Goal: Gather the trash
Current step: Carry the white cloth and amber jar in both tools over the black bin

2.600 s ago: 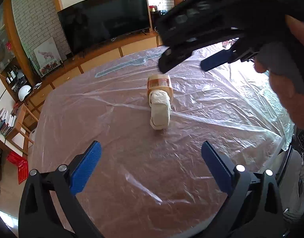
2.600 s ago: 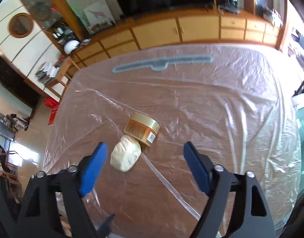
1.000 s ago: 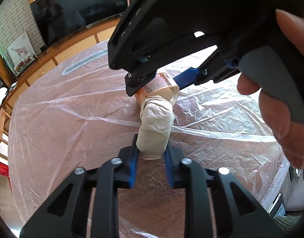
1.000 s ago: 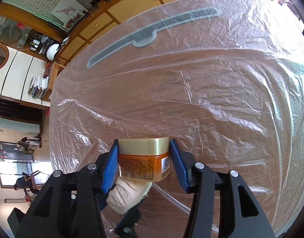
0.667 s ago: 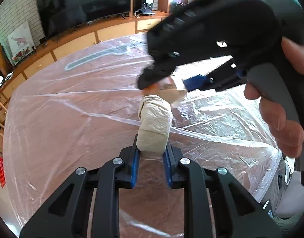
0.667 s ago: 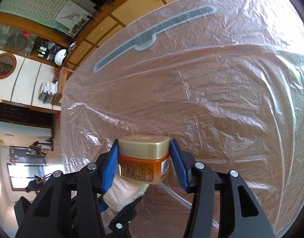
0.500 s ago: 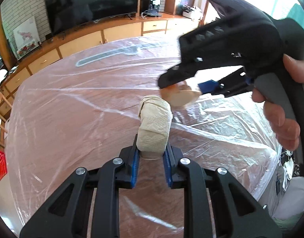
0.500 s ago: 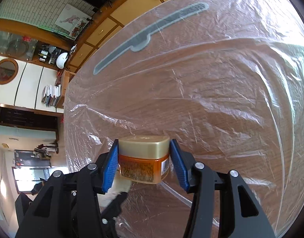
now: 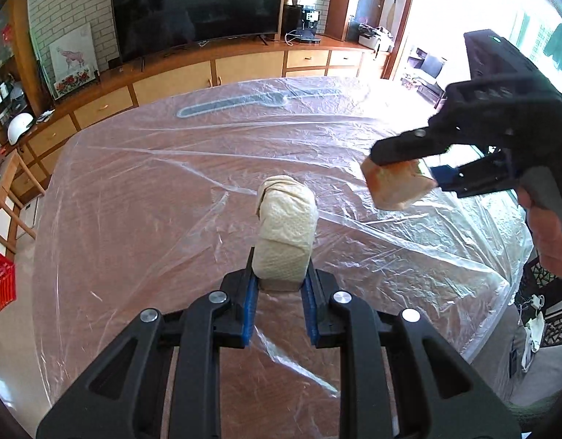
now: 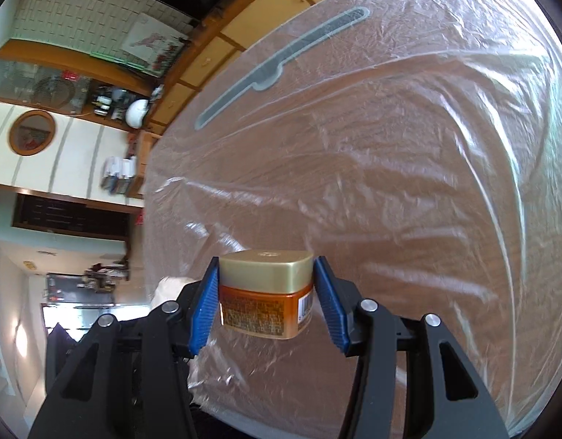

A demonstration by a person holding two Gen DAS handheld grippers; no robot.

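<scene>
A wad of cream paper towel (image 9: 286, 228) stands up between the blue pads of my left gripper (image 9: 279, 285), which is shut on its lower end. It hangs just above the plastic-covered table (image 9: 141, 190). My right gripper (image 10: 267, 294) is shut on an amber jar with a gold lid (image 10: 267, 292), pads pressed on both sides of it. In the left wrist view the same jar (image 9: 394, 186) shows at the right, lifted off the table in the right gripper (image 9: 412, 177), with a hand (image 9: 551, 234) on its handle. A pale bit of the paper towel (image 10: 169, 287) peeks out at the lower left of the right wrist view.
A clear crinkled plastic sheet (image 10: 409, 146) covers the wooden table, with a long grey strip (image 9: 244, 102) under it near the far edge. Low wooden cabinets (image 9: 171, 80) and a large TV (image 9: 196, 3) stand beyond. The table's right edge (image 9: 500, 292) drops to the floor.
Both grippers closed on their objects and lifted them off the table. The right gripper has carried the jar away to the right, apart from the paper towel. The left has risen slightly.
</scene>
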